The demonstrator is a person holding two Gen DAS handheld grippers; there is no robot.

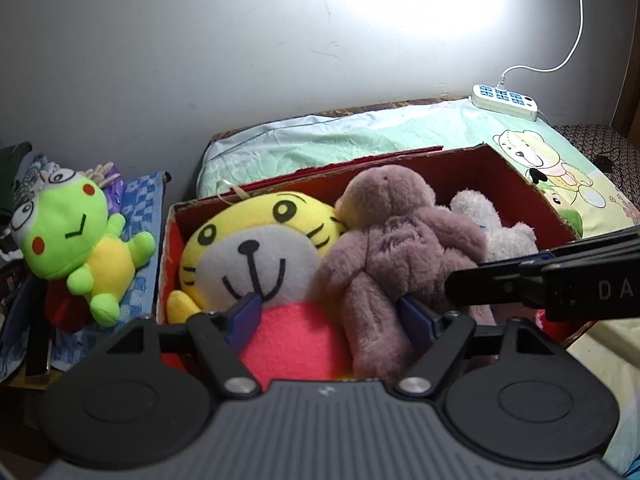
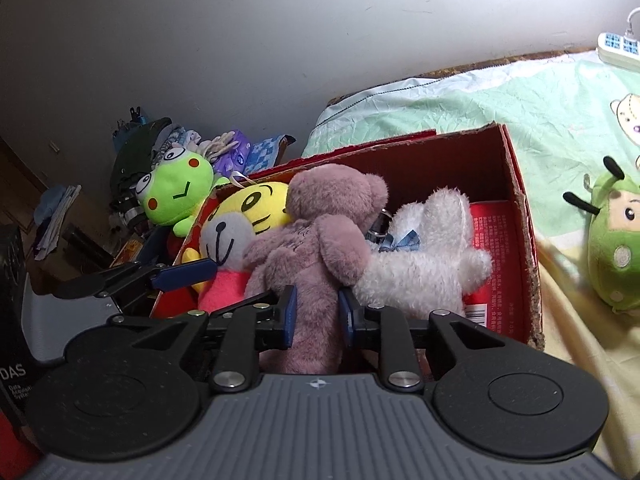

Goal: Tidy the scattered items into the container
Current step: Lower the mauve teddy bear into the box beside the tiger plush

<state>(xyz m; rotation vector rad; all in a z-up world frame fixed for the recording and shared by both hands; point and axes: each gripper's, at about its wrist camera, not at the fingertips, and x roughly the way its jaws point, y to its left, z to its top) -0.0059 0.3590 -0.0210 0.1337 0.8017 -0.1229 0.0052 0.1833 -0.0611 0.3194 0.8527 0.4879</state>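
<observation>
My right gripper (image 2: 317,312) pinches the mauve teddy bear's (image 2: 320,236) leg inside the red cardboard box (image 2: 520,216); my left gripper (image 1: 332,312) hangs spread wide over the tiger plush (image 1: 256,248).

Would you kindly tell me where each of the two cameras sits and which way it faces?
Left wrist view: rides the left hand-held gripper, looking forward and down into the red box; its open fingers straddle the tiger plush, and the right tool crosses in from the right.
Right wrist view: rides the right hand-held gripper, facing the same box from farther right, fingers closed on the mauve bear.
Both share the box, tiger, bear, white plush and frog plush.
</observation>
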